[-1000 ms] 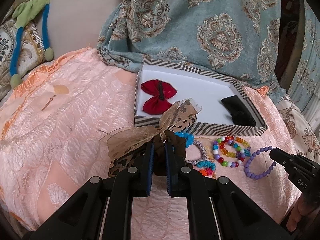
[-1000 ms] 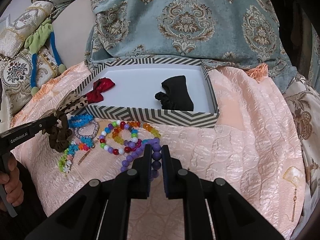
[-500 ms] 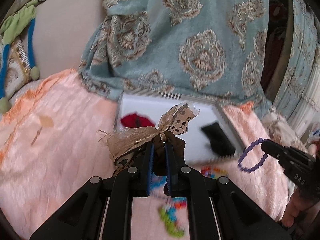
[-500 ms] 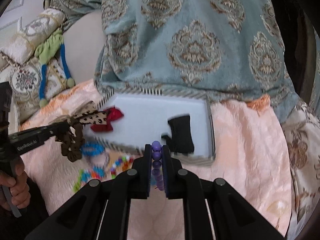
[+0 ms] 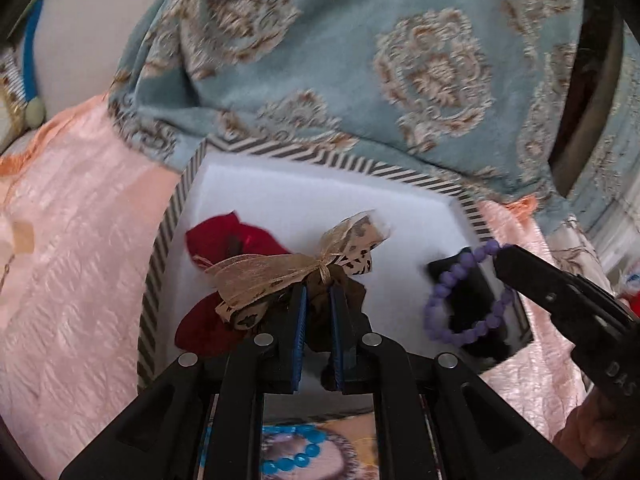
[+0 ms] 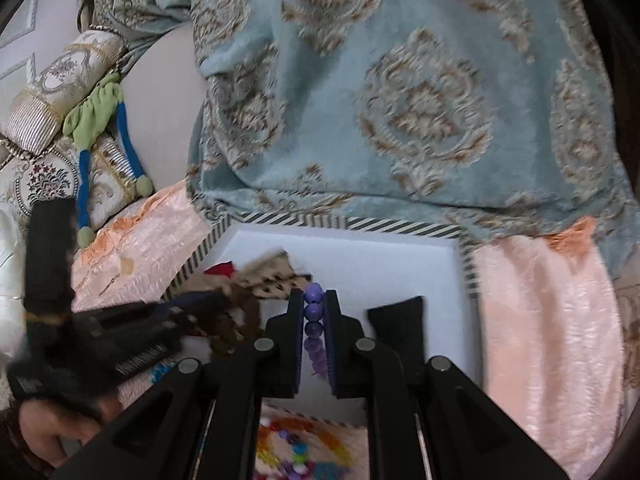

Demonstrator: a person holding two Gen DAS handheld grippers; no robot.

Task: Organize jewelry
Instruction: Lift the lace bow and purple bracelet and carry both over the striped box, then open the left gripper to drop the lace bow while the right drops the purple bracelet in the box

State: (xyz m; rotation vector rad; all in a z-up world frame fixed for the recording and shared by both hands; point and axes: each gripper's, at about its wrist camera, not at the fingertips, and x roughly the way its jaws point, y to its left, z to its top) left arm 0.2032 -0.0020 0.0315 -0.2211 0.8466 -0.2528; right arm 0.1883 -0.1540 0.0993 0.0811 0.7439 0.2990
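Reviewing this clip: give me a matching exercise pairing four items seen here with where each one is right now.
Items
1. purple bead bracelet
2. brown scrunchie with leopard-print bow
3. red fabric bow
4. blue bead bracelet

Places
A. lying in the striped box
B. clamped in the left gripper
C. on the peach cloth, outside the box
D. clamped in the right gripper

Pairs: 1-D, 2-B, 3-A, 4-C
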